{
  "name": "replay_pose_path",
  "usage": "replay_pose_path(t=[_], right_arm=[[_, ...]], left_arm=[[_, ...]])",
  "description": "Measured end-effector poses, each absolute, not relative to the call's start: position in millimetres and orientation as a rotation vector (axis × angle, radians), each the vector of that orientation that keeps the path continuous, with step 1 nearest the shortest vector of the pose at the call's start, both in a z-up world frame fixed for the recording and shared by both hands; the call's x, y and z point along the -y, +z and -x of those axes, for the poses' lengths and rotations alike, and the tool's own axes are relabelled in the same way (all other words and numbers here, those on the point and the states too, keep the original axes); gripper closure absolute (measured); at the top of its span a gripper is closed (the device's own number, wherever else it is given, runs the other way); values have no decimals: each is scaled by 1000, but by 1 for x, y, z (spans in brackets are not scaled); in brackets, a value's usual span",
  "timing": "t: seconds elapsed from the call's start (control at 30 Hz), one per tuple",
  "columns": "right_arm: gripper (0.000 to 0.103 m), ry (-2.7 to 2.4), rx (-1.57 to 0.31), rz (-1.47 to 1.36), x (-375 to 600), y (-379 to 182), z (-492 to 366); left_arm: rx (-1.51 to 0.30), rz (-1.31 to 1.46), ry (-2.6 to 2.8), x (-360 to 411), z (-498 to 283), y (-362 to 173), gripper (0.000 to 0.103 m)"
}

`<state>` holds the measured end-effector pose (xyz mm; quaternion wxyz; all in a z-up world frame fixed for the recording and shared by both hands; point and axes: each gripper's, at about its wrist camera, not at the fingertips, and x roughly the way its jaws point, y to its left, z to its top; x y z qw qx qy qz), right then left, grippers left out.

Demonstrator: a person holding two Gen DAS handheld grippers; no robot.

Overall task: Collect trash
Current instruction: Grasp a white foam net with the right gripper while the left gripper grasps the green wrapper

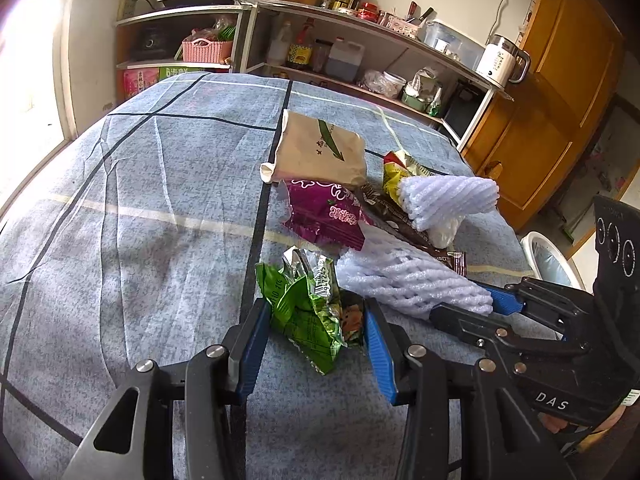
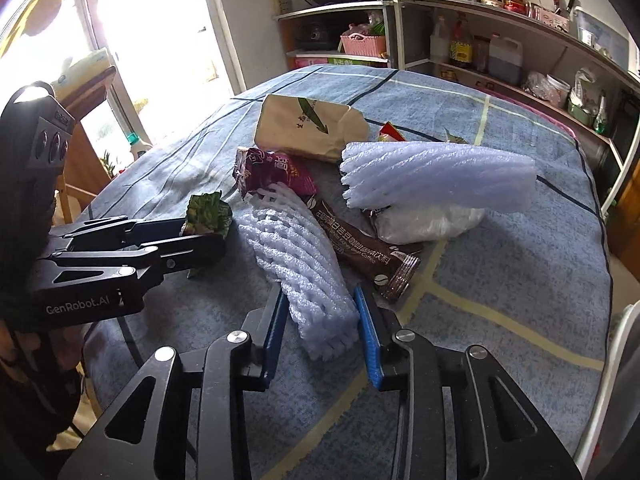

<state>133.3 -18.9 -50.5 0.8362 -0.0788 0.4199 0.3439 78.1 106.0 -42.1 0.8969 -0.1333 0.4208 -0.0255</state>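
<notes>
A crumpled green snack wrapper (image 1: 304, 304) lies on the blue checked tablecloth (image 1: 140, 200), and my left gripper (image 1: 314, 308) is shut on it, a blue pad pressing each side. From the right wrist view the same gripper (image 2: 204, 236) comes in from the left with the green wrapper (image 2: 208, 212) at its tips. My right gripper (image 2: 320, 304) is shut on the near end of a white foam fruit net (image 2: 296, 256). In the left wrist view that gripper (image 1: 460, 304) reaches in from the right onto the foam net (image 1: 408, 280).
More litter lies behind: a paper bag (image 1: 320, 152), a purple wrapper (image 1: 324, 212), a brown coffee sachet (image 2: 360, 248), a second foam net (image 2: 436, 176) over a clear plastic bag (image 2: 428, 220). Kitchen shelves (image 1: 360, 60) stand behind the table, with a wooden cabinet (image 1: 560, 100) to their right.
</notes>
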Motion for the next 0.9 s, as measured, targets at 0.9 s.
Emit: replay_pose_path(t=[0.9], right_arm=[[77,613,-808,29,81,-18,-97]], left_arm=[[-794,173,-142,-58,-51,0,56]])
